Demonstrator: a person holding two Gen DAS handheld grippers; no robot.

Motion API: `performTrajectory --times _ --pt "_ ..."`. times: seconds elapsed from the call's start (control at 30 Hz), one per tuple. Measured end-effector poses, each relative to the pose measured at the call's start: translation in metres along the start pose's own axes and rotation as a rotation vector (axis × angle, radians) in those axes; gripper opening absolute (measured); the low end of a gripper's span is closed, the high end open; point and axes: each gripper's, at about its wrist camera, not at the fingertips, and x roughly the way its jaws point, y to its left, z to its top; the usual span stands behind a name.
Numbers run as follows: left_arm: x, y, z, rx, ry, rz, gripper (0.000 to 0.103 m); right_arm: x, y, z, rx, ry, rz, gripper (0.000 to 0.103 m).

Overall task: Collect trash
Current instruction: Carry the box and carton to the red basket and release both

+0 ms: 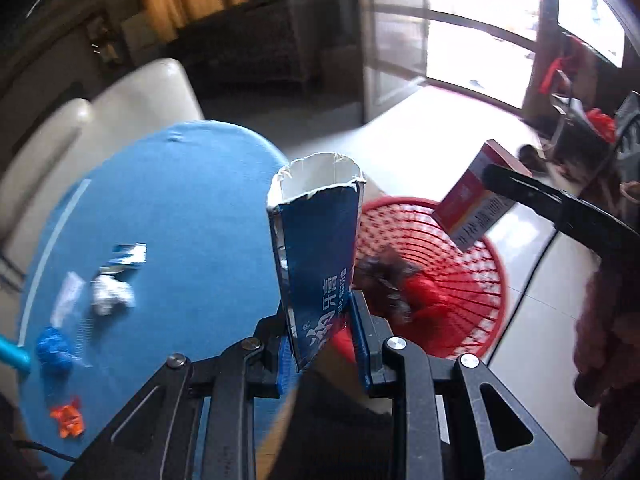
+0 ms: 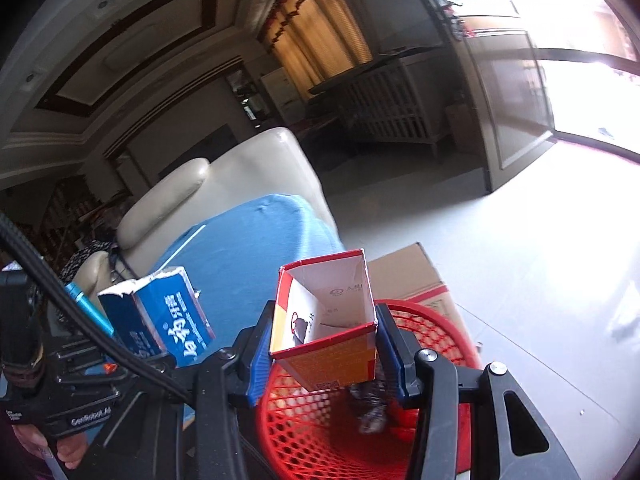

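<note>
Trash lies scattered on the blue table (image 1: 168,200) in the left wrist view: a torn blue wrapper (image 1: 127,257), a crumpled white wad (image 1: 111,296), a blue scrap (image 1: 54,350) and an orange scrap (image 1: 68,420). A blue carton (image 1: 316,252) with a torn-open top is clamped upright between the narrowly spread pads of the left hand-held gripper (image 1: 322,344). Beside the table a red basket (image 1: 460,280) is seen on the floor, with dark and red rubbish inside. Above its rim a red-and-white box (image 1: 476,200) is carried by the right hand-held gripper's arm.

In the right wrist view the box (image 2: 332,340), open at the top, is gripped between the blue pads of the right hand-held gripper (image 2: 326,356), directly over the basket (image 2: 320,420). The carton (image 2: 168,316) is seen at left, over the table (image 2: 248,248). A cardboard box (image 2: 408,276) stands behind the basket.
</note>
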Motion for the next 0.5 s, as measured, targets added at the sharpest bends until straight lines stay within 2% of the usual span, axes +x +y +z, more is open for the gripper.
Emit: performTrajectory --times 0.1,0.33,0.43,0.5 --pt "0.013 -0.005 0.001 -0.007 0.05 -0.09 0.028 -0.002 -0.014 0.0 0.028 0.003 -0.028 0.049" --pt "0.036 -0.015 0.004 -0.011 0.118 -0.189 0.028 -0.001 -0.032 -0.005 0.058 0.031 -0.059 0.052" --pt "0.039 -0.019 0.003 -0.011 0.131 -0.207 0.038 0.002 -0.037 -0.007 0.074 0.061 -0.064 0.056" --pt "0.039 -0.019 0.004 -0.004 0.128 -0.208 0.051 0.003 -0.039 -0.007 0.087 0.072 -0.063 0.057"
